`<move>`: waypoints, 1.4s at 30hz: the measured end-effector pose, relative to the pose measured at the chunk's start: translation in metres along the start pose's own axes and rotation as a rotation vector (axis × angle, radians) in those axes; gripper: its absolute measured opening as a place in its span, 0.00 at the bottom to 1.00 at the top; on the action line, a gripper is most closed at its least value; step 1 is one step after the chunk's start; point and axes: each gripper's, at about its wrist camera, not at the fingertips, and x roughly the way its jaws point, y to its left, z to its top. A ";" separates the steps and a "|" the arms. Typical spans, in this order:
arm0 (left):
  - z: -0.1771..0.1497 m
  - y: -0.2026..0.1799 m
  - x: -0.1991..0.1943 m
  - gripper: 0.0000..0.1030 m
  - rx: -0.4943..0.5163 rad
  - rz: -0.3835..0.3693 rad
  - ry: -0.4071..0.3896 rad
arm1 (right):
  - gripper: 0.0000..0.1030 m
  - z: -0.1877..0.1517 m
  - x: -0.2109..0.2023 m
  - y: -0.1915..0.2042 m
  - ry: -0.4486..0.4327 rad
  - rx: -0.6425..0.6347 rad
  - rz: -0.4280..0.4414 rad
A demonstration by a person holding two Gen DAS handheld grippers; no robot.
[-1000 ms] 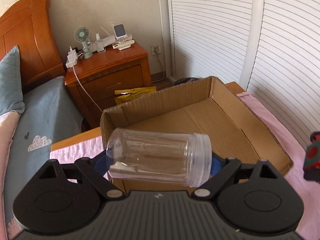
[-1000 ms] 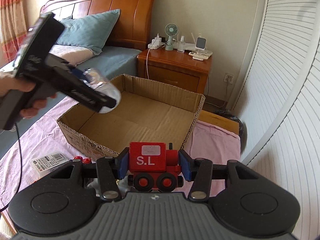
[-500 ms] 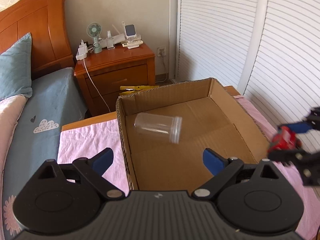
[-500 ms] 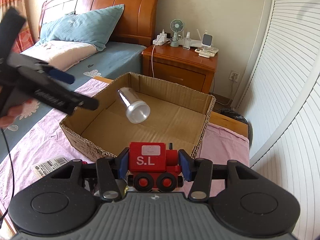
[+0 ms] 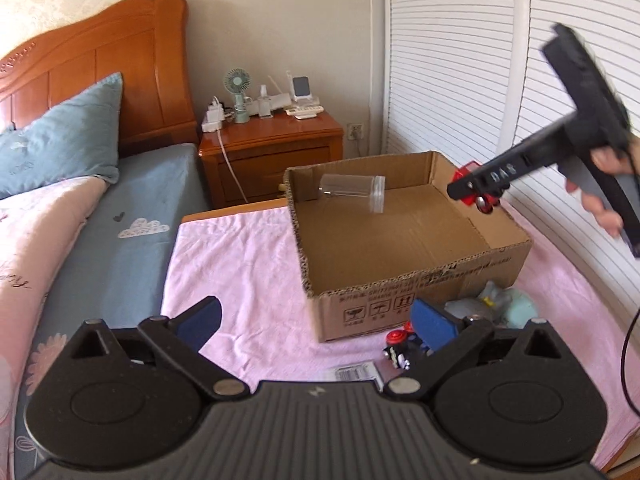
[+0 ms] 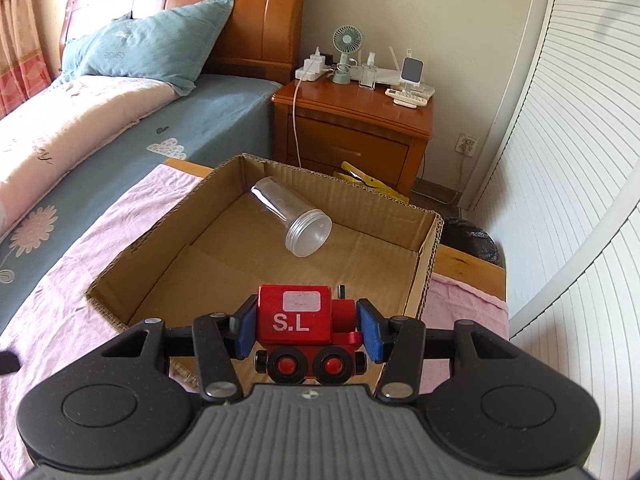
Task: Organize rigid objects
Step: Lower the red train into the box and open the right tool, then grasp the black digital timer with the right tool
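An open cardboard box (image 5: 420, 292) (image 6: 426, 264) sits on a pink cloth. A clear plastic jar (image 5: 354, 192) (image 6: 296, 216) lies on its side at the box's far end. My left gripper (image 5: 316, 320) is back from the box's near corner, its jaws still opening, and nothing is between the blue pads. My right gripper (image 6: 306, 330) is shut on a red toy train (image 6: 296, 318) marked "S.L". It holds the train above the box's edge. The left wrist view shows that gripper (image 5: 476, 192) and train (image 5: 464, 171) over the box's right side, in a person's hand (image 5: 604, 184).
A small black and red toy car (image 5: 400, 346), a labelled packet (image 5: 356, 372) and a pale blue plush (image 5: 504, 304) lie on the pink cloth (image 5: 240, 280) in front of the box. Bed (image 6: 120, 120) on the left, nightstand (image 6: 352, 120) behind, louvred doors (image 5: 460, 80) on the right.
My left gripper let go of the jar, which now lies in the box, and drew back from the box. My right gripper carried the train forward over the box.
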 end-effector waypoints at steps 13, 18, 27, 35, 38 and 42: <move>-0.028 0.009 -0.006 0.98 -0.043 -0.035 0.054 | 0.90 0.037 0.040 -0.009 -0.001 0.047 -0.106; -0.034 0.006 -0.007 0.98 -0.031 -0.027 0.072 | 0.99 0.025 0.019 -0.004 -0.008 0.044 -0.092; -0.041 0.000 -0.016 0.98 -0.046 -0.050 0.070 | 1.00 -0.012 -0.023 0.001 -0.023 0.071 -0.056; -0.055 -0.010 -0.016 0.99 -0.032 -0.063 0.099 | 1.00 -0.066 -0.048 0.012 -0.032 0.050 0.027; -0.060 -0.010 -0.016 0.99 -0.036 -0.077 0.105 | 1.00 -0.087 -0.054 0.021 -0.036 0.042 0.041; -0.066 -0.011 -0.016 0.99 -0.040 -0.082 0.115 | 1.00 -0.112 -0.057 0.031 -0.012 0.051 0.038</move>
